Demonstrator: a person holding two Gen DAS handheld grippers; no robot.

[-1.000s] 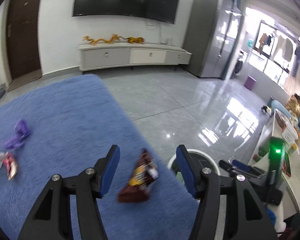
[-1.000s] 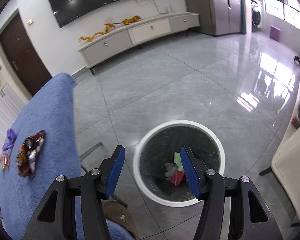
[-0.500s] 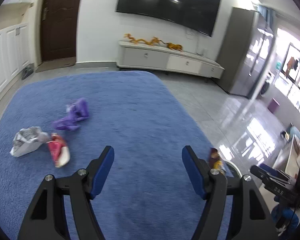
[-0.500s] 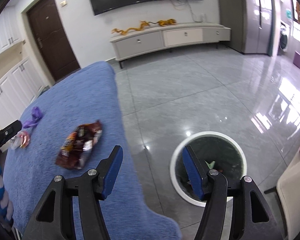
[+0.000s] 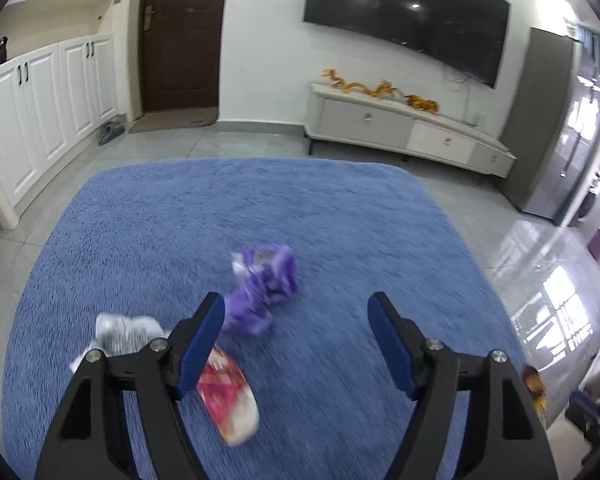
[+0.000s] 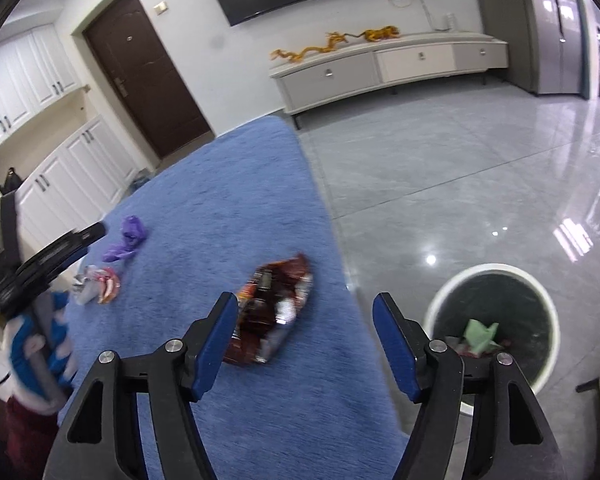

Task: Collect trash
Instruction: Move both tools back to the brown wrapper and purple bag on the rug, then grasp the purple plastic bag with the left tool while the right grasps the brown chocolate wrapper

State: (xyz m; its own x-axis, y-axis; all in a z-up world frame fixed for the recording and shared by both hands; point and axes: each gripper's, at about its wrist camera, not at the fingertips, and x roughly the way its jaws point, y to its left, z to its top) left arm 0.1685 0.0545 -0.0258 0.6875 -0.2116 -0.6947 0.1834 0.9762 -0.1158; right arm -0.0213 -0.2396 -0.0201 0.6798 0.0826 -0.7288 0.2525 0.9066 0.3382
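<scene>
Left gripper [image 5: 296,320] nearest in its own view, above the blue cloth [image 5: 340,216], jaws apart, just been widening, nothing between the pads. Right by its left finger [image 5: 202,340]: a red and white wrapper [image 5: 230,398] lying flat, partly hidden behind that finger, and a crumpled white wrapper [image 5: 120,330] just to the left of it. A little farther on, a purple wrapper [image 5: 262,286], scrunched, near the middle of the cloth. At the far right edge of the cloth, a sliver of brown snack bag [image 5: 534,384] behind the right finger. Beyond the cloth: grey tiled floor [image 5: 244,144], a low white cabinet [image 5: 404,132] with gold dragon figures on top, a dark door [image 5: 180,36], a black TV [image 5: 404,16] on the wall.

Right gripper [image 6: 304,334] likewise spread wide, just been opening, empty. Just past its left finger, the brown snack bag [image 6: 274,312] flat on the cloth near the edge. Lower right, on the floor beside the cloth, a white-rimmed bin [image 6: 492,320] with green and red scraps inside. Farther left on the cloth, the white and red wrappers touching, the purple one just beyond them. At the left border, the other gripper and a blue and white sleeve [image 6: 40,344], blurred.
</scene>
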